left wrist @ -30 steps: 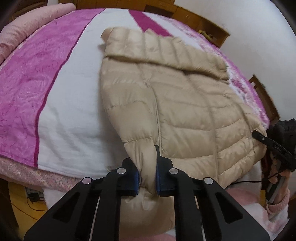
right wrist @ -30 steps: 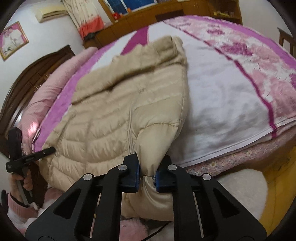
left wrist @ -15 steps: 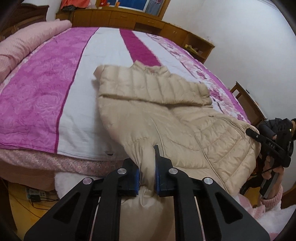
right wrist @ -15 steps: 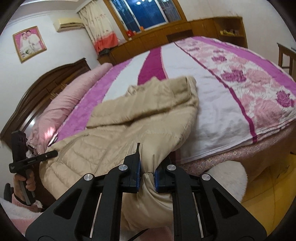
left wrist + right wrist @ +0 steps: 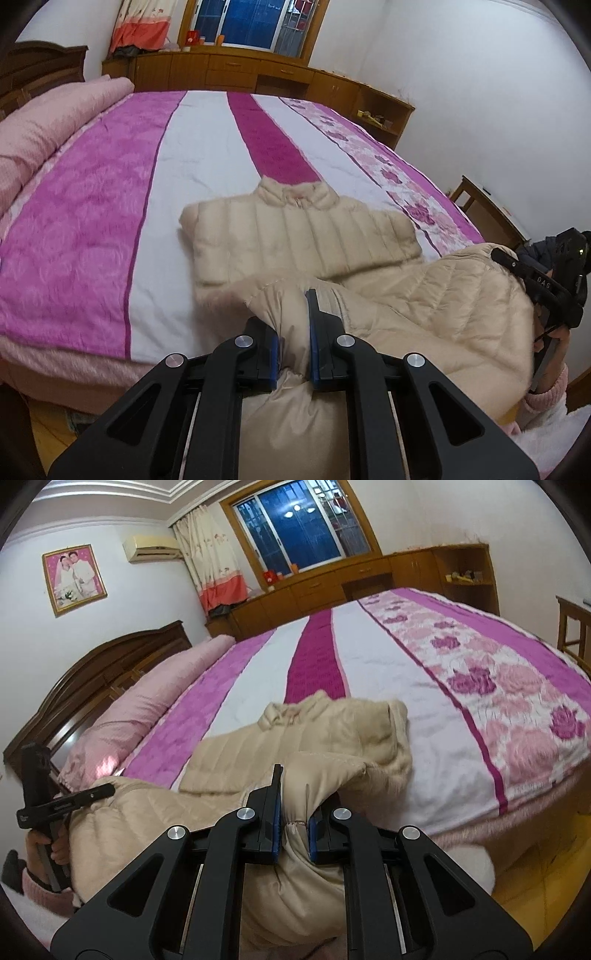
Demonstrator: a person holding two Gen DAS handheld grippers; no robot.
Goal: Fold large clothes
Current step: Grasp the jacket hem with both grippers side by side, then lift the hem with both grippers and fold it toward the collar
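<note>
**Puffer jacket held by both hem corners, lifted off the near edge of the bed**

Nearest the cameras, a bunched fold of the beige down jacket (image 5: 424, 306) is clamped between the blue pads of the left gripper (image 5: 292, 350); the jaws are closed on the fabric at what appears to be the lower hem corner. In the same way, the opposite hem corner is pinched by the right gripper (image 5: 295, 830), with the jaws drawn tight around a gathered seam. Below both tools, loose jacket fabric is seen hanging in a soft pouch.

Further out, the lower half of the garment is held raised and sagging between the two tools, while the collar end and shoulders (image 5: 295, 229) are left lying flat on the white stripe of the striped bedspread (image 5: 92, 236), near the front edge of the bed. A rolled pink quilt (image 5: 147, 701) is laid along the headboard side, and wooden cabinets (image 5: 258, 74) are set beneath the window beyond.

The jacket is judged to be light, puffy and very compliant, with a smooth shell that may slip through the pads. Creases are unlikely to be kept. A hold at stitched seams or hem corners, as now, is judged best, since thick filling elsewhere could squeeze out.
</note>
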